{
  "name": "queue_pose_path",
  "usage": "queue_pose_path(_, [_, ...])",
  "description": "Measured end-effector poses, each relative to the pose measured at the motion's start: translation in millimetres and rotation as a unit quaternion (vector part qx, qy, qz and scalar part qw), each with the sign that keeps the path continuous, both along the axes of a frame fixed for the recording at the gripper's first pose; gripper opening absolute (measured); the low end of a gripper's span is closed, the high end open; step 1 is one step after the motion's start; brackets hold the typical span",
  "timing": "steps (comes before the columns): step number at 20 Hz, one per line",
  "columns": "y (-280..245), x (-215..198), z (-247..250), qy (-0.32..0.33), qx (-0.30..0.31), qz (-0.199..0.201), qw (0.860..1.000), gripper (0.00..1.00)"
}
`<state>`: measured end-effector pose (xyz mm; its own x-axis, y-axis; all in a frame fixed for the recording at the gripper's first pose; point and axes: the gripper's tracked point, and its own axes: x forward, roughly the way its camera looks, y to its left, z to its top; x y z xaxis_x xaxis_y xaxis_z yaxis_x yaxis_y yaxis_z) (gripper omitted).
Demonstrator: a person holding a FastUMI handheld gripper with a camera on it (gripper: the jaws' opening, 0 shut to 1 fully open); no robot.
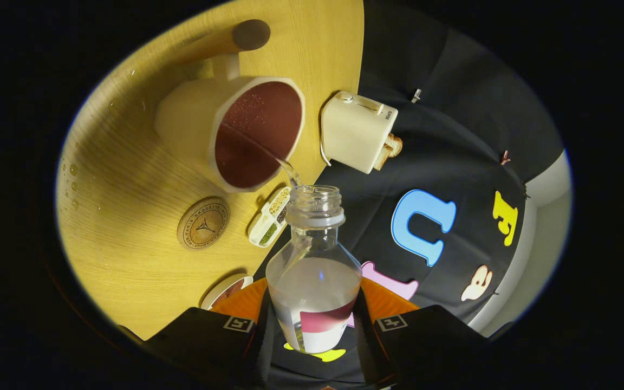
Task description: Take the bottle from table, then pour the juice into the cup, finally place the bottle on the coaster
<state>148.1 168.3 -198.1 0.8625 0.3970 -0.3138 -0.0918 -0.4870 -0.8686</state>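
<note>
A clear plastic bottle with no cap is held between the fingers of my gripper, which is shut on its lower body. The whole view is rolled sideways, so the bottle is tipped over. A thin stream of clear liquid runs from its mouth into the cream cup, whose inside is dark red-brown. The cup stands on the wooden table just beyond the bottle's mouth. A round cork coaster with a printed emblem lies on the table beside the cup, nearer to my fingers.
A cream toaster with a slice of bread in it stands at the table's edge past the cup. A small divided box of seeds lies near the bottle's neck. A small dish sits by my fingers. Droplets dot the table.
</note>
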Motion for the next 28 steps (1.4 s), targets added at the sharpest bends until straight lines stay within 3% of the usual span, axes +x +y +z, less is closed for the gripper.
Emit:
queue_pose_path(15, [25.8,2.5,8.4,-0.025,-0.08,0.063,0.995,0.66])
queue_pose_path(28, [54.3,-3.7,22.1,-0.056,-0.154,0.144,0.976,0.66])
